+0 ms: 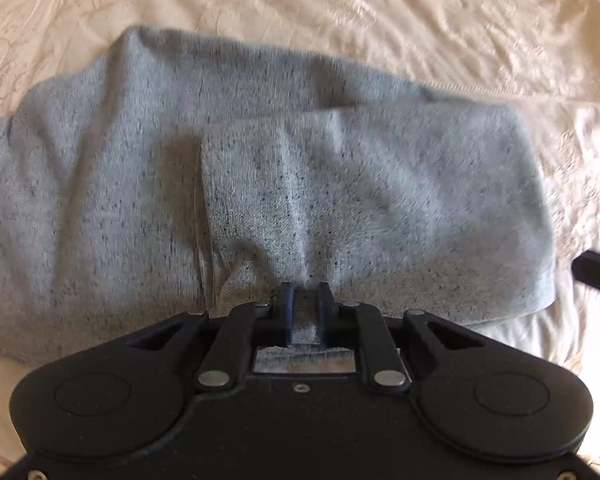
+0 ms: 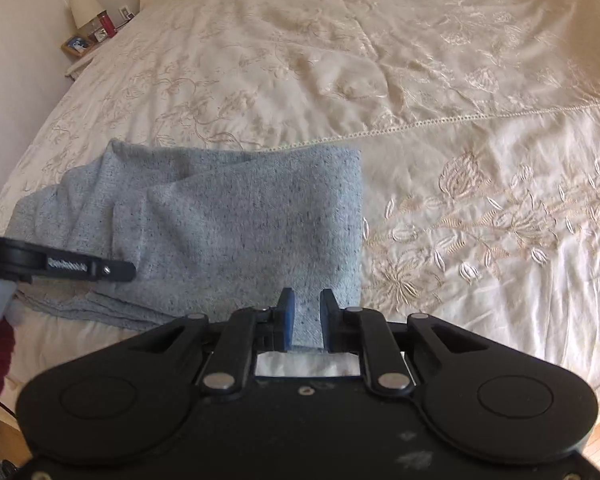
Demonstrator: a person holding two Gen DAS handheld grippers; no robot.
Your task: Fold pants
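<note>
Nearest, our left gripper (image 1: pixel 305 308) is clamped on a pinch of the pants (image 1: pixel 260 184), fabric bunched between its blue pads. Our right gripper (image 2: pixel 306 314) stands slightly apart, with cloth in the gap; whether the pads press it we cannot tell. From both, the folded grey garment extends toward 12 o'clock, its long axis running 9 to 3. It is soft, speckled knit. Beyond lies a cream embroidered bedspread (image 2: pixel 440 92), glossy and wrinkled.
</note>
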